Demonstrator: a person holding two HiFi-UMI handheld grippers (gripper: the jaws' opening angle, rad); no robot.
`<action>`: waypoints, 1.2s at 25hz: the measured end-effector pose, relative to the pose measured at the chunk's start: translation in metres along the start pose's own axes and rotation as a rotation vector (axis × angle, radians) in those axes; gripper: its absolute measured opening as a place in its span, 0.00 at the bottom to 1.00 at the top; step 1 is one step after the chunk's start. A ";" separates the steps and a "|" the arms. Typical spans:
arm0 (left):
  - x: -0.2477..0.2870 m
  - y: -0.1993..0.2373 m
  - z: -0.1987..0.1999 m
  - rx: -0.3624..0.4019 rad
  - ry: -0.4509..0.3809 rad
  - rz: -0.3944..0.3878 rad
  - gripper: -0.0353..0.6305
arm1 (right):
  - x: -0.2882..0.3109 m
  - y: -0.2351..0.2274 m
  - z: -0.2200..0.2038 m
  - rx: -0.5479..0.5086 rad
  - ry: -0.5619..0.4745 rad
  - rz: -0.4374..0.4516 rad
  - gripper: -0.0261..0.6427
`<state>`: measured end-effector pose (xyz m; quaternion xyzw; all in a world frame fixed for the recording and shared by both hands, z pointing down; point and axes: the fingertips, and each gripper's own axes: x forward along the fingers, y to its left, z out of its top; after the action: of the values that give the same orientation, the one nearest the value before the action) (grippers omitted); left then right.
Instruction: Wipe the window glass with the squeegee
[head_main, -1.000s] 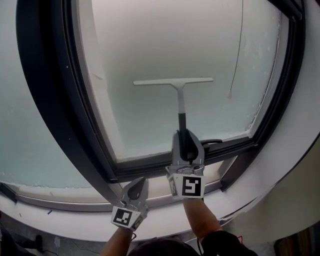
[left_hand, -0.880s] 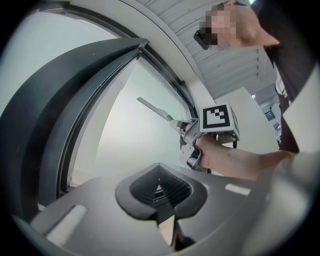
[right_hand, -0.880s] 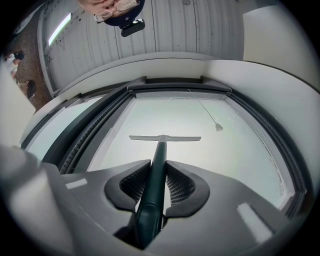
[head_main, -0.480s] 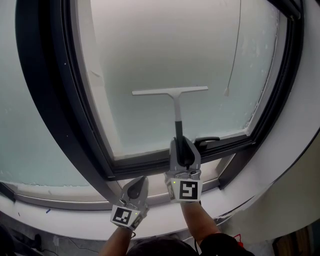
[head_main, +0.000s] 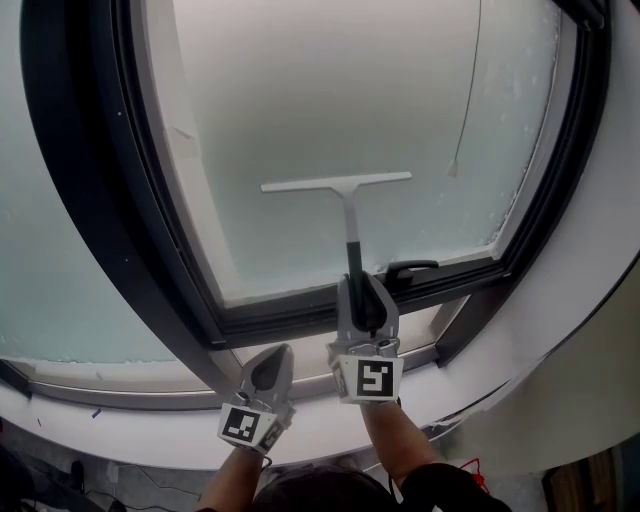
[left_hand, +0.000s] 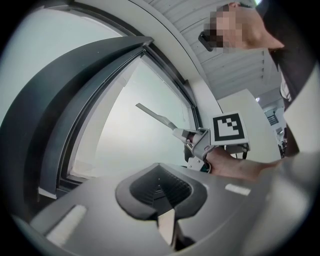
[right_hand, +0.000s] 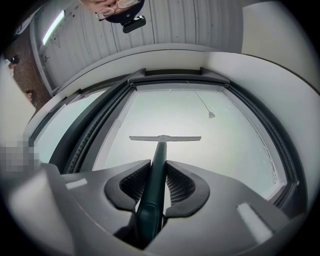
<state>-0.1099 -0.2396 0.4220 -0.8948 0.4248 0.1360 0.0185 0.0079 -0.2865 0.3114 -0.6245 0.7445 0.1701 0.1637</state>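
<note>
One squeegee, seemingly light and stiff, is pinched at its handle end by the right gripper, blade against the window glass, while the left gripper is pressed together, empty.

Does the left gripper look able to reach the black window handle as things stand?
Probably not directly: the right gripper, holding the squeegee, sits between the left gripper and the window handle.
</note>
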 end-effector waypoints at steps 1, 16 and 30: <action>0.000 0.000 -0.001 -0.002 0.002 0.000 0.05 | -0.001 0.000 -0.002 -0.003 0.002 0.001 0.18; -0.004 0.003 -0.017 -0.014 0.040 0.005 0.05 | -0.018 0.006 -0.017 -0.003 0.035 0.006 0.18; -0.005 -0.002 -0.027 -0.014 0.074 0.003 0.05 | -0.041 0.006 -0.049 0.006 0.103 0.024 0.18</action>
<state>-0.1047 -0.2384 0.4492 -0.8987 0.4256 0.1059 -0.0036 0.0075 -0.2724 0.3734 -0.6230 0.7599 0.1372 0.1250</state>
